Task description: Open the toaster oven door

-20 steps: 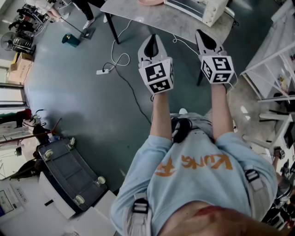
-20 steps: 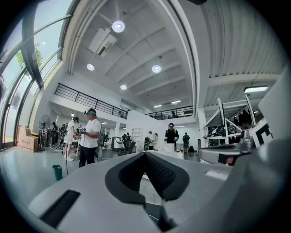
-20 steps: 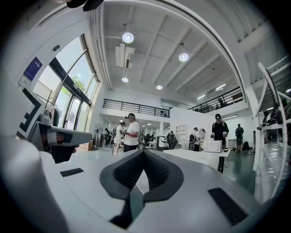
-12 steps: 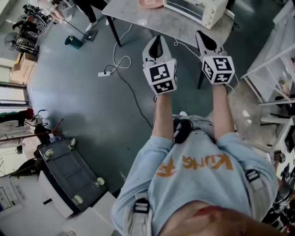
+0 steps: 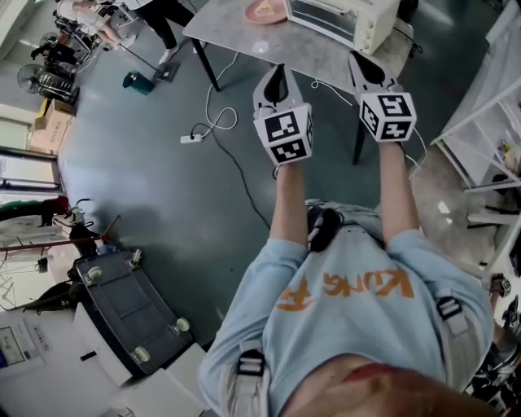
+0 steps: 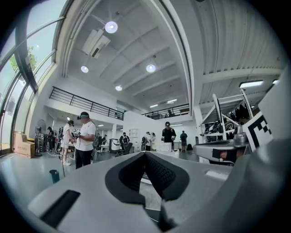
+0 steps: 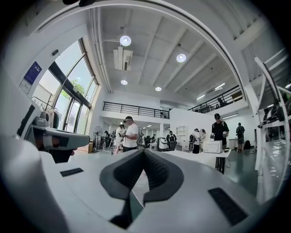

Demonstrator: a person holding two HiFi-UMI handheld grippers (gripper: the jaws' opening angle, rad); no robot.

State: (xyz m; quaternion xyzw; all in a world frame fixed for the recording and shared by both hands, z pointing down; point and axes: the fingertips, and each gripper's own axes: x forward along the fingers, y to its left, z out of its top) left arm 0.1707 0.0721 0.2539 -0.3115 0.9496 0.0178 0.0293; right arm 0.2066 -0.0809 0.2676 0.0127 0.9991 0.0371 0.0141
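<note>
More of the table [image 5: 273, 45] and the oven [image 5: 350, 18] has come into the head view since the earlier frame, and both grippers now reach closer to the table's near edge. The white oven sits at the table's right corner, with a pink plate [image 5: 264, 10] just to its left. The left gripper [image 5: 277, 75] and right gripper [image 5: 366, 69] are held side by side in the air, short of the oven and touching nothing. Each has its jaws pressed together, empty.
</note>
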